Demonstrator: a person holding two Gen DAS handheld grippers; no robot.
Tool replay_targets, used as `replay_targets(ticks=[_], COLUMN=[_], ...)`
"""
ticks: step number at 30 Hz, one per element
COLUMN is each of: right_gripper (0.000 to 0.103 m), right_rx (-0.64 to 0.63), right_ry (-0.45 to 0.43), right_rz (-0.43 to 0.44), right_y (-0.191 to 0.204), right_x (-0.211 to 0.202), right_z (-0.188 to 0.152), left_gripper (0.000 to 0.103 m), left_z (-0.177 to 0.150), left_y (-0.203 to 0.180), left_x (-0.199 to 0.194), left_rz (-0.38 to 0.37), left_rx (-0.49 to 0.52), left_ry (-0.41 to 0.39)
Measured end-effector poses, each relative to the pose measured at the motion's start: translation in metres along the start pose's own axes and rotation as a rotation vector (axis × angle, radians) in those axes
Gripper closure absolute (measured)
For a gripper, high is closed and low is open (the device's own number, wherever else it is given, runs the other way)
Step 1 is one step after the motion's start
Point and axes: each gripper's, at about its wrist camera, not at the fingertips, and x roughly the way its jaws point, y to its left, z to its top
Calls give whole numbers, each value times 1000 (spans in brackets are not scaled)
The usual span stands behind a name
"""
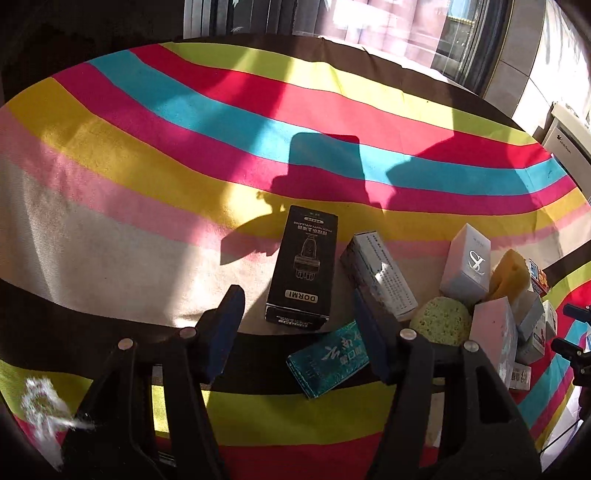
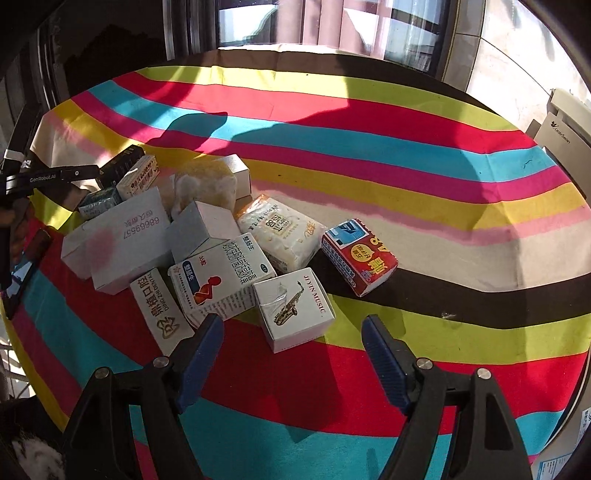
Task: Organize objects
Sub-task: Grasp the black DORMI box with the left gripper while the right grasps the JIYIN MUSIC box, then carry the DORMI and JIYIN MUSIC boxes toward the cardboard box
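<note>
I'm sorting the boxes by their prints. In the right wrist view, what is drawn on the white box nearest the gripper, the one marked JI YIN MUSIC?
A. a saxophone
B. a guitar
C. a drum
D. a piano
A: the white box shows a golden saxophone drawn on its top face beside the lettering, just beyond the open right gripper.

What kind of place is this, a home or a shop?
Probably a home: a table under a striped cloth stands by a sunlit window, with a Little Swan appliance beside it and a pile of small household boxes on top.
</note>
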Motion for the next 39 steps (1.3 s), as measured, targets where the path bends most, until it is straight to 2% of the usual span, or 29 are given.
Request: replay_targets(ticks=[6, 8, 10, 12, 15, 24, 30, 35, 39], right_gripper=[25, 26, 31, 45, 60, 61, 61, 61, 61], right_rx=[-50, -64, -78, -87, -85, -2, 53, 73, 99], right_ry=[27, 23, 23, 36, 49, 12, -14, -36, -41], right_rz=[12, 22, 32, 31, 44, 37, 20, 2, 6], right_y=[-3, -4, -4, -3, -3, -14, -21, -20, -18], right_x=[16, 18, 22, 26, 31, 26, 3, -21, -38], right_z=[9, 11, 14, 16, 17, 9, -8, -26, -44], left_gripper=[39, 50, 58, 59, 60, 60, 60, 60, 60], left_z=[9, 9, 11, 10, 9, -3, -19, -36, -56], left_y=[-5, -7, -9, -11, -10, 1, -1, -12, -30], left_x=[21, 26, 33, 33, 28, -14, -52, -83, -106], left_rz=[20, 25, 24, 30, 31, 35, 15, -29, -99], left_rx=[33, 47, 65, 75, 73, -16, -40, -52, -42], left_ry=[34, 48, 65, 62, 44, -40, -94, -139, -153])
